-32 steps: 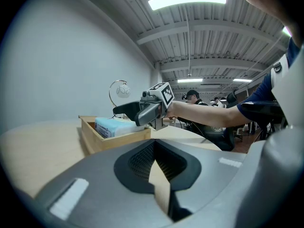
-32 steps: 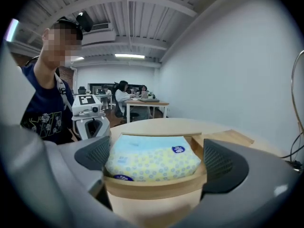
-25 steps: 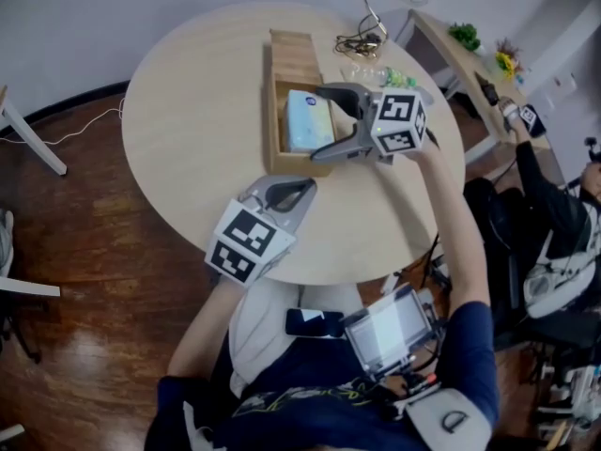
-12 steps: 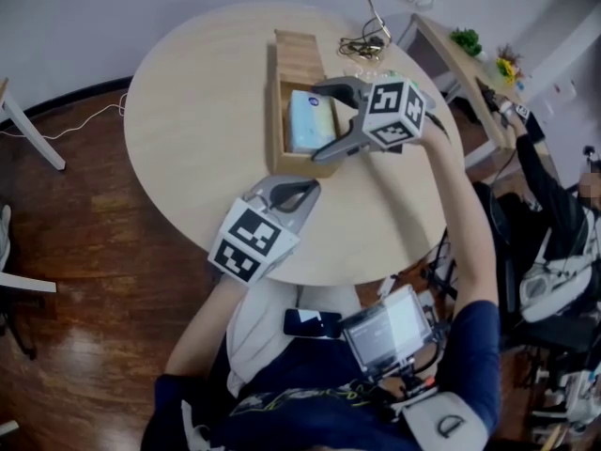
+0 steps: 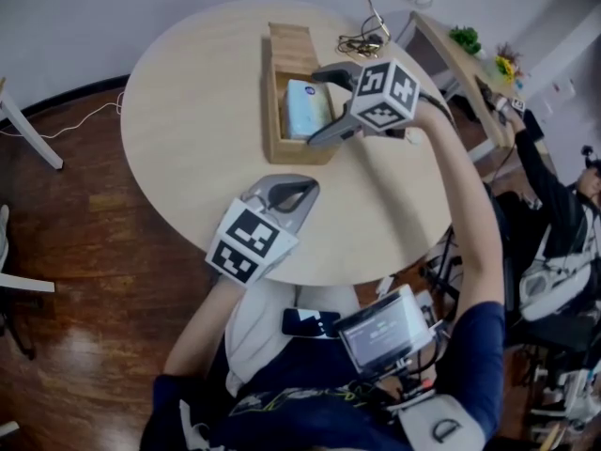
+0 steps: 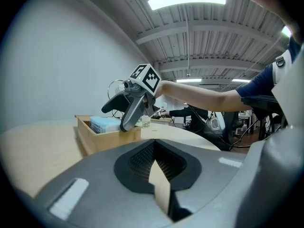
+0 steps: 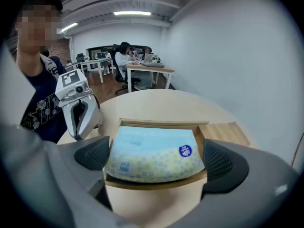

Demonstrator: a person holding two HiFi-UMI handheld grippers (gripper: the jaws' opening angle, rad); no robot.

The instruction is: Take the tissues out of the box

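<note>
From the head view, I have the right tool [image 5: 317, 107] reaching over the open wooden box [image 5: 273, 120] on the far half of the round surface [image 5: 188, 111]. Its jaws are spread, one on each side of the pack of tissues [image 5: 302, 111], which lies inside the box. The left tool [image 5: 297, 190] sits low over the near edge of the surface, well apart from the box, its jaws pressed together with nothing between them.

In the left gripper view, the left tool [image 6: 155, 161] points almost level across the surface [image 6: 38, 141], its jaws meeting in one closed seam. Ahead of it the box [image 6: 109, 139] stands with the pale blue pack of tissues [image 6: 102, 124] showing above its rim, and the right tool [image 6: 117, 118] hangs tilted down over it.

In the right gripper view, the right tool [image 7: 156, 158] looks steeply down at the box [image 7: 156, 183]. Its jaws stand wide, and the pack of tissues [image 7: 152, 148] fills the gap between them, lying in the box. I cannot tell whether the pads touch the pack. The left tool [image 7: 78, 112] shows beyond, at the left, over the surface [image 7: 156, 103].
</note>
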